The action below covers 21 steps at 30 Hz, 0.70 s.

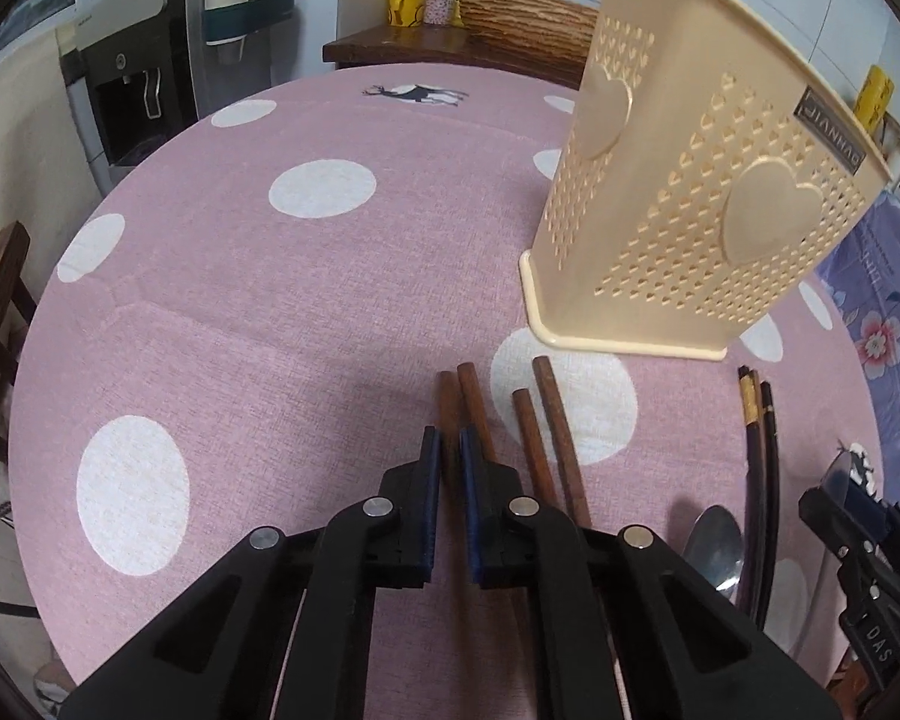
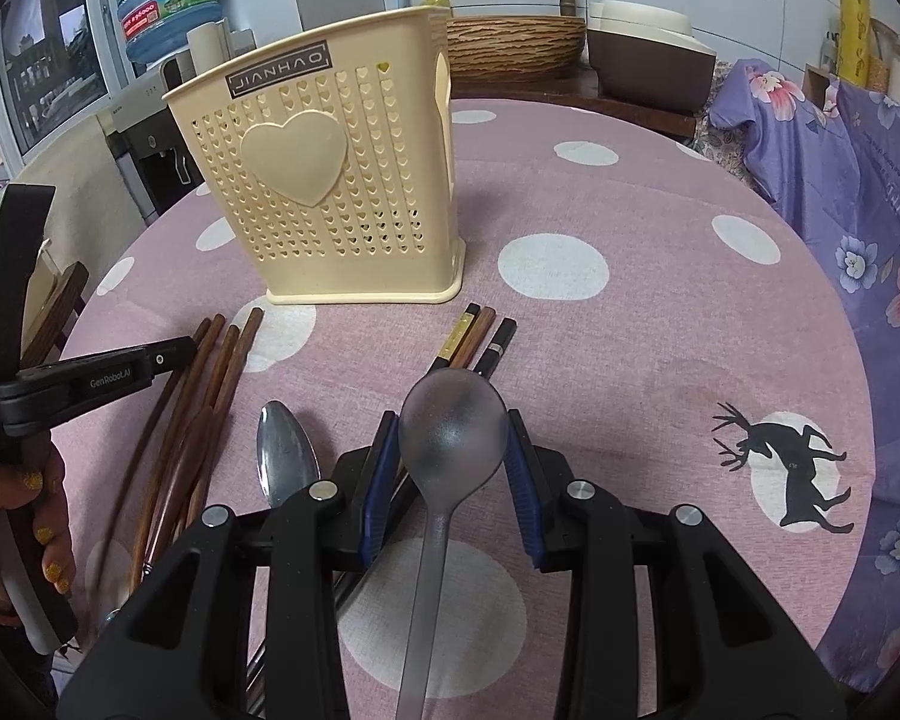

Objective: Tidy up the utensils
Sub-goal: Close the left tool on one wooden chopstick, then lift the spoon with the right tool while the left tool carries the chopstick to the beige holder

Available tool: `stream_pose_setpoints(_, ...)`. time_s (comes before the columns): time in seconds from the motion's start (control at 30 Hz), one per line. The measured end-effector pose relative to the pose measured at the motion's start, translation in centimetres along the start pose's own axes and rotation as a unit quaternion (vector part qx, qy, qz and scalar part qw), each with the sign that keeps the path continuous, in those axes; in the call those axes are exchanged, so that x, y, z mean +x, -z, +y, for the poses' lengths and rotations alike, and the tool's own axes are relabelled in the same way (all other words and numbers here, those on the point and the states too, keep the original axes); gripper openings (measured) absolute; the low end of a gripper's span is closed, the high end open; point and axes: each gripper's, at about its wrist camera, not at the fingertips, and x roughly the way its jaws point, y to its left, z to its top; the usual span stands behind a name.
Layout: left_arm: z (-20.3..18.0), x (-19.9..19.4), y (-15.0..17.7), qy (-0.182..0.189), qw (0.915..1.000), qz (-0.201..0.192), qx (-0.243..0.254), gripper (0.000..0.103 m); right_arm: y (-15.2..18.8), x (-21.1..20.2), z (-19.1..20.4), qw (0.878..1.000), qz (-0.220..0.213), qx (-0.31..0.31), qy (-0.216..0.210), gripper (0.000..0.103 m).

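Utensils are all still lying on the pink dotted tablecloth [image 2: 630,192] near the beige holder [image 2: 330,180], whose inside I can't see, with the left gripper [image 1: 447,450] pinched on a brown chopstick [image 1: 449,402] and the right gripper [image 2: 453,450] clamping a grey plastic spoon [image 2: 450,420], steel spoon [image 2: 285,456] just left.

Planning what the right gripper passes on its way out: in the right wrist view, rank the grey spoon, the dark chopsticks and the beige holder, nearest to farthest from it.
1. grey spoon, bowl between the right gripper's fingers.
2. dark chopsticks, just beyond the bowl.
3. beige holder, upright, farther back and left.
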Motion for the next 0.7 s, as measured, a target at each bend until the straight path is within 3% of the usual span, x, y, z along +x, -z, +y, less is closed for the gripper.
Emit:
stream_pose_setpoints(0.37, -0.1, -5.2, -1.5, 0.050, 0.9959, -0.072, -0.021, 0.008, -0.9, -2.7, -0.4, 0.999, -0.043, -0.002, -0.016, 0.035)
stream_pose_setpoints(0.7, -0.5, -12.5, -2.9, 0.064, 0.9821, -0.177, -0.001, 0.008, -2.6, -6.7, 0.1, 0.995, -0.097, -0.015, -0.032, 0.035)
